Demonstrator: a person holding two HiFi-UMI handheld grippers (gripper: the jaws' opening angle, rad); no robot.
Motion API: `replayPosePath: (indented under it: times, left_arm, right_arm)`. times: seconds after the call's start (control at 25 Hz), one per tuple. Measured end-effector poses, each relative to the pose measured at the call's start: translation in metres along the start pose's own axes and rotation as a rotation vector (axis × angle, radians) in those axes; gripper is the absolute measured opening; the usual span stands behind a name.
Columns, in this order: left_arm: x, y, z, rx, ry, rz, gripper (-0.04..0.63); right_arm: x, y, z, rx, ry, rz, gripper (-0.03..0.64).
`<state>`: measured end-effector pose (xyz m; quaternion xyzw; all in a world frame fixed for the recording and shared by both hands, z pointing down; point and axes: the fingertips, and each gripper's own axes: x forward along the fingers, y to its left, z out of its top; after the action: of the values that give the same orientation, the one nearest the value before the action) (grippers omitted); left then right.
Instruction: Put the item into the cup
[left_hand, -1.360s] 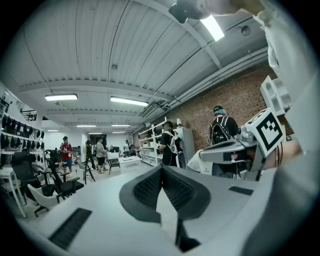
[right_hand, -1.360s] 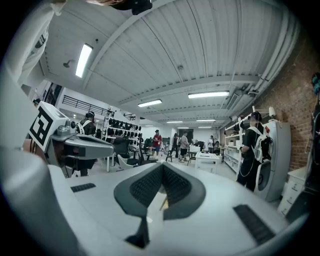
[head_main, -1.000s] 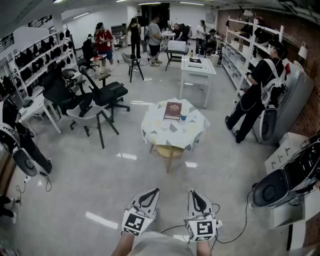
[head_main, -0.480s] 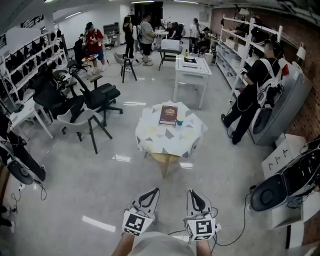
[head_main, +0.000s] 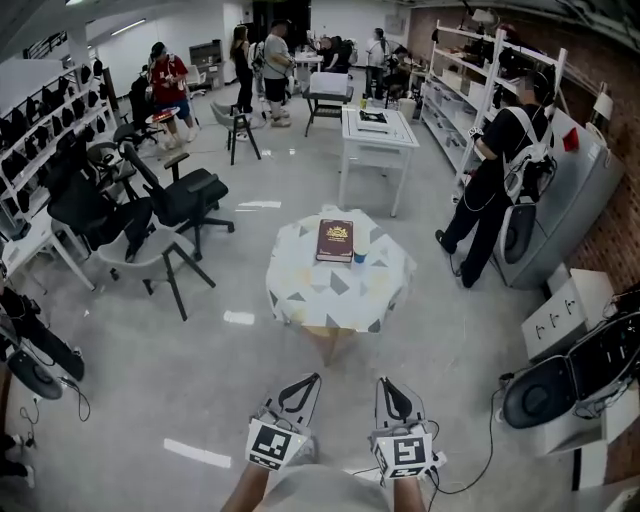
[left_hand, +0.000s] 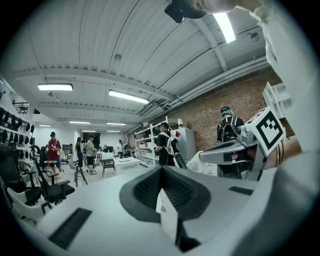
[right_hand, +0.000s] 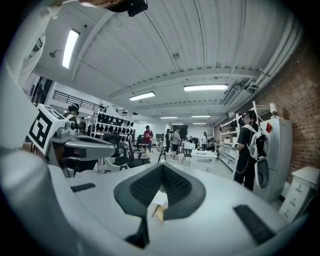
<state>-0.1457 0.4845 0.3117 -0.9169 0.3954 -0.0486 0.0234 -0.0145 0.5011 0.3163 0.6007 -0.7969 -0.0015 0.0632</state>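
A small round table (head_main: 322, 292) with a patterned white cloth stands in the middle of the floor, some way ahead of me. On it lie a dark red book (head_main: 335, 240) and, just right of the book, a small blue cup (head_main: 359, 256). My left gripper (head_main: 306, 384) and right gripper (head_main: 386, 388) are held side by side low in the head view, well short of the table. Both are shut with nothing between the jaws. In the left gripper view the left gripper (left_hand: 161, 171) has its pads meeting at the tip, and the right gripper (right_hand: 162, 168) looks the same.
Black office chairs (head_main: 185, 195) and a grey chair (head_main: 140, 255) stand to the left of the table. A white table (head_main: 376, 135) is behind it. A person in black (head_main: 492, 180) stands at the right by shelves. Black equipment (head_main: 565, 375) and a cable lie at the right.
The view has moved forward across the floor, so the round table sits a little lower and nearer. Both grippers keep the same shut pose at the bottom of the view.
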Motion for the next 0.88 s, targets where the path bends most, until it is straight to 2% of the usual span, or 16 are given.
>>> replayPosePath:
  times: [0.52,0.88]
  left_arm:
    - [0.047,0.058,-0.003,-0.001,-0.012,-0.084,0.012]
    - [0.064,0.073,-0.008,-0.025,-0.011,-0.094,0.012]
  right_arm:
    - [0.068,-0.001,0.003,0.008,0.038,-0.065,0.006]
    - [0.086,-0.004,-0.003,0.01,0.062,-0.073,0.006]
